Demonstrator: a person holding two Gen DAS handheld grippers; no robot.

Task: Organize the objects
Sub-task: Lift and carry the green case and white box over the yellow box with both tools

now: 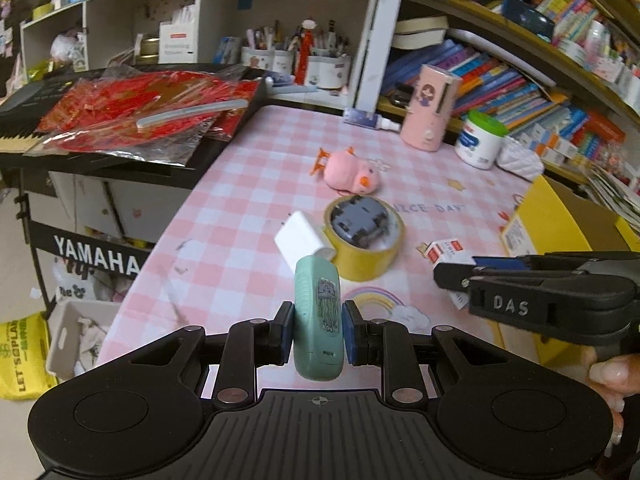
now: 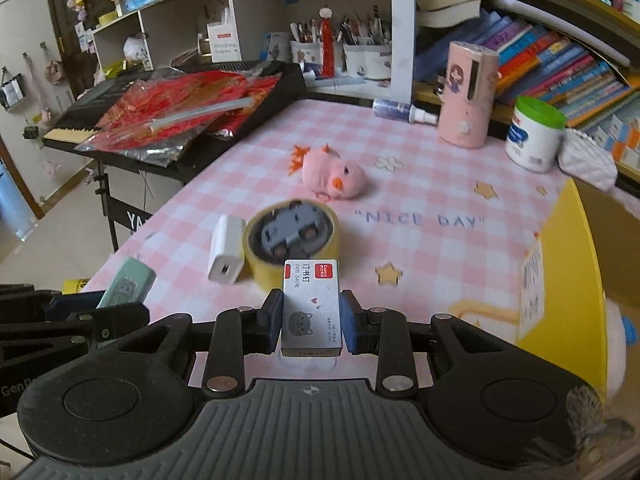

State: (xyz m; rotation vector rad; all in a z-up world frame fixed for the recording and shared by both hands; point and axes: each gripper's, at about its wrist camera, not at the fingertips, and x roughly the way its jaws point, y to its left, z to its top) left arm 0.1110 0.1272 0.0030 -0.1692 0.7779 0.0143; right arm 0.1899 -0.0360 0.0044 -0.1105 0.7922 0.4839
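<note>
While "NICE DAY" marks the tablecloth (image 2: 420, 216), "YAMAHA" labels the keyboard stand (image 1: 96, 260).

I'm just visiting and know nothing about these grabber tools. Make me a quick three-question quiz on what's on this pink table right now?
1. True or false: the left gripper is shut on a mint-green case.
2. What does the right gripper hold? A) white charger B) staple box C) pink plush
3. What sits inside the yellow tape roll?

Key:
1. True.
2. B, the staple box; the white charger and pink plush lie on the table.
3. A grey toy car.
</note>
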